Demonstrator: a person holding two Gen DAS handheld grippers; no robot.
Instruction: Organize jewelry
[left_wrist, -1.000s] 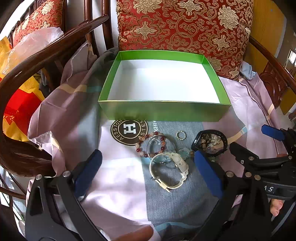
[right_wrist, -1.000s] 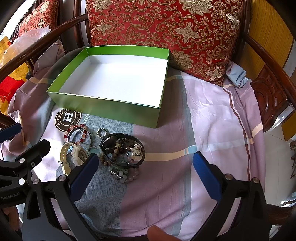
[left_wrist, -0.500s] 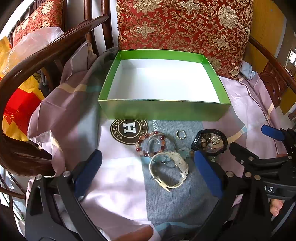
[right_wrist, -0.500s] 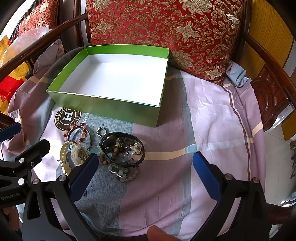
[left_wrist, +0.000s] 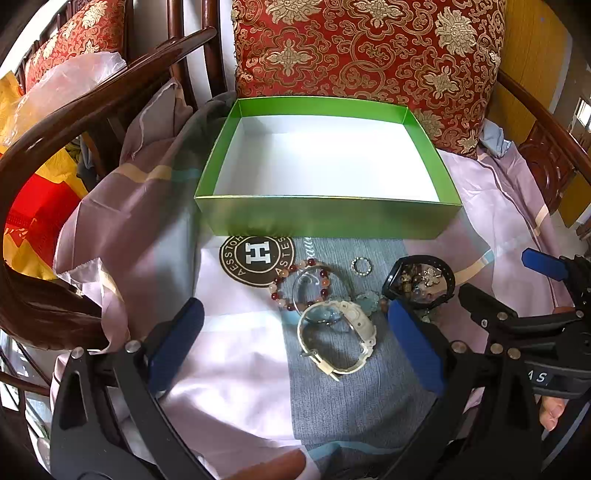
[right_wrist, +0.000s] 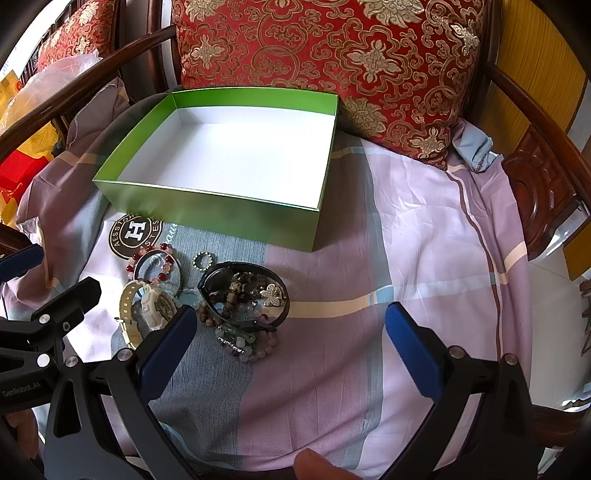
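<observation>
A dark wooden armchair (right_wrist: 535, 177) holds a red-and-gold brocade cushion (right_wrist: 332, 48) against its back, and its seat is covered by a pale lilac, grey and blue striped sheet (right_wrist: 424, 240). On the sheet, in front of the cushion, sits an open green box (left_wrist: 325, 218) with a white interior and nothing inside it. Just in front of the box, partly over a round brown logo (left_wrist: 257, 260) printed on the fabric, lies the jewelry: a red-and-pink bead bracelet (left_wrist: 301, 282), a small sparkly ring (left_wrist: 361, 266), a cream-white wristwatch (left_wrist: 341, 339) and a black bangle (right_wrist: 243, 291) heaped with beaded bracelets and a silver flower piece. The left gripper (left_wrist: 295, 350) hovers low over the watch, its blue-padded fingers (left_wrist: 173, 347) spread wide apart and touching nothing. The right gripper (right_wrist: 288, 347) hangs just right of the heap, its blue fingers (right_wrist: 412, 350) likewise wide apart and empty, its left finger near the bangle. A fingertip shows at the bottom edge of each view.
</observation>
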